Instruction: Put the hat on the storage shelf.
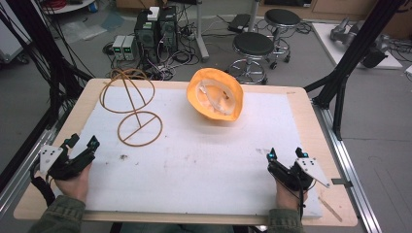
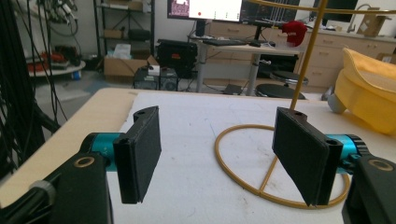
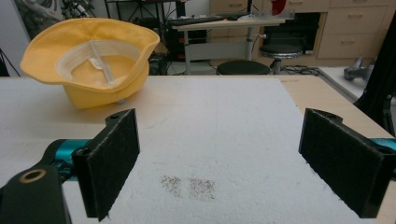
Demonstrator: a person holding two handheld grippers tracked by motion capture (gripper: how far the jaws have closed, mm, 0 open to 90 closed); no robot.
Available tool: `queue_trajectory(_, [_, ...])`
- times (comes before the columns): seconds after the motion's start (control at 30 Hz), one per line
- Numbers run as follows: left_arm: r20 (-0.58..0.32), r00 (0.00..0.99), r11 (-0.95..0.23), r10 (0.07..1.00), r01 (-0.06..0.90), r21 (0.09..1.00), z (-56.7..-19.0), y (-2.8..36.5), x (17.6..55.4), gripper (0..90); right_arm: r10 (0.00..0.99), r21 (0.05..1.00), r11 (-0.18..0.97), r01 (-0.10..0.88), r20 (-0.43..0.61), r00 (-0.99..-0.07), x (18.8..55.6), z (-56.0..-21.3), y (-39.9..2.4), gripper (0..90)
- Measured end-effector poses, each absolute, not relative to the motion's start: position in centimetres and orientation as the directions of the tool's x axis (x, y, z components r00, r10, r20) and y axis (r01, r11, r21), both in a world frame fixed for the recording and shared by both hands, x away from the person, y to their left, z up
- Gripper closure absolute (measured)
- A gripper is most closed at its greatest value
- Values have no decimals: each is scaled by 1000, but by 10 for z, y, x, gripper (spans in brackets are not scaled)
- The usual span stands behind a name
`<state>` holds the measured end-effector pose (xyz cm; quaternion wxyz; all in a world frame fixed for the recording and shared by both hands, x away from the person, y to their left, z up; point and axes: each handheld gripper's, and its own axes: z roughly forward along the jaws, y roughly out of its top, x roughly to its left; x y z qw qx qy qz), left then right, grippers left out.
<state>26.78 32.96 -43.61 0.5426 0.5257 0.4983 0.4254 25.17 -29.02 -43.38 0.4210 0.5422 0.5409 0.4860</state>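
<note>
A yellow bucket hat lies upside down at the far middle of the white sheet, its pale lining showing; it also appears at the upper left of the right gripper view and at the right edge of the left gripper view. A tan wire hat stand with a ring base stands at the far left. My left gripper rests open at the near left, jaws wide with nothing between them. At the near right my right gripper is open too, its pads apart over bare sheet.
The white sheet covers most of the wooden table. A dark smudge marks the sheet ahead of the right gripper. Black frame posts rise at the right, cables hang at the left, and stools stand beyond the far edge.
</note>
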Motion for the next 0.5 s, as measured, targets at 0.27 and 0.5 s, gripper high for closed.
queue_trajectory(0.27, [-81,155,71,985,72,995,-437,331,261,327,992,972,-125,199,127,2,255,-435,-294,113])
queue_trajectory(0.5, [-85,155,74,984,79,994,-437,333,259,327,992,970,-127,209,129,8,258,-435,-293,114])
